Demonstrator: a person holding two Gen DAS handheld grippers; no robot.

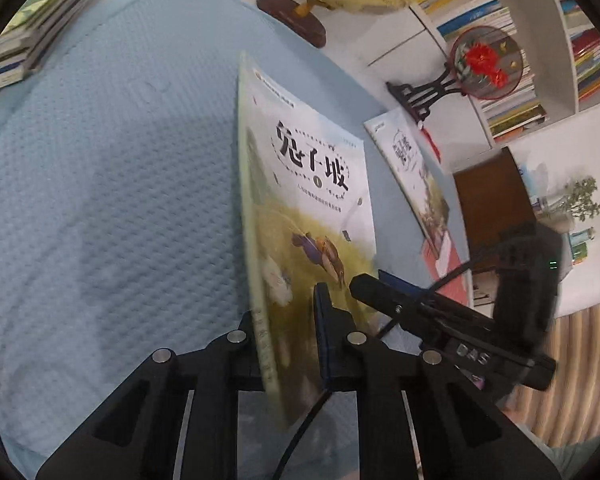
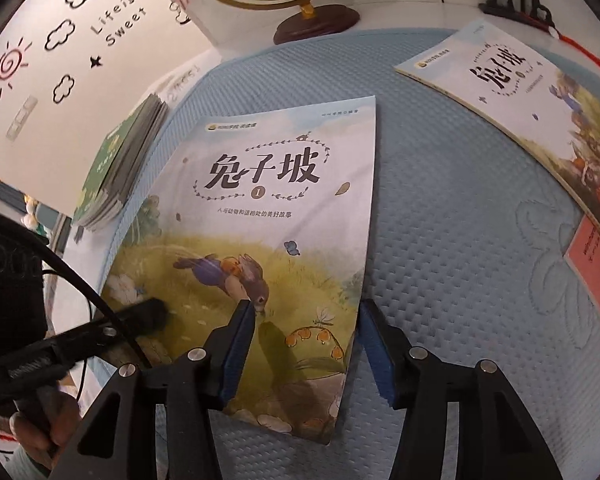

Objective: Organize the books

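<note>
Rabbit-cover book on blue quilted mat, left hand-held gripper clamped on its near-left edge, right hand-held gripper open straddling its near-right corner, second copy far right, book stack far left, globe behind

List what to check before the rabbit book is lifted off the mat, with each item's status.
1. Hold by left gripper: ok, shut on the book at its edge.
2. Hold by right gripper: not ok, jaws open, straddling the book's lower right edge.
3. Cover free of other things: ok.
4. Clear of second book: ok, it lies apart on the mat.
5. Clear of stack: cannot tell, their edges meet in the right wrist view.
</note>
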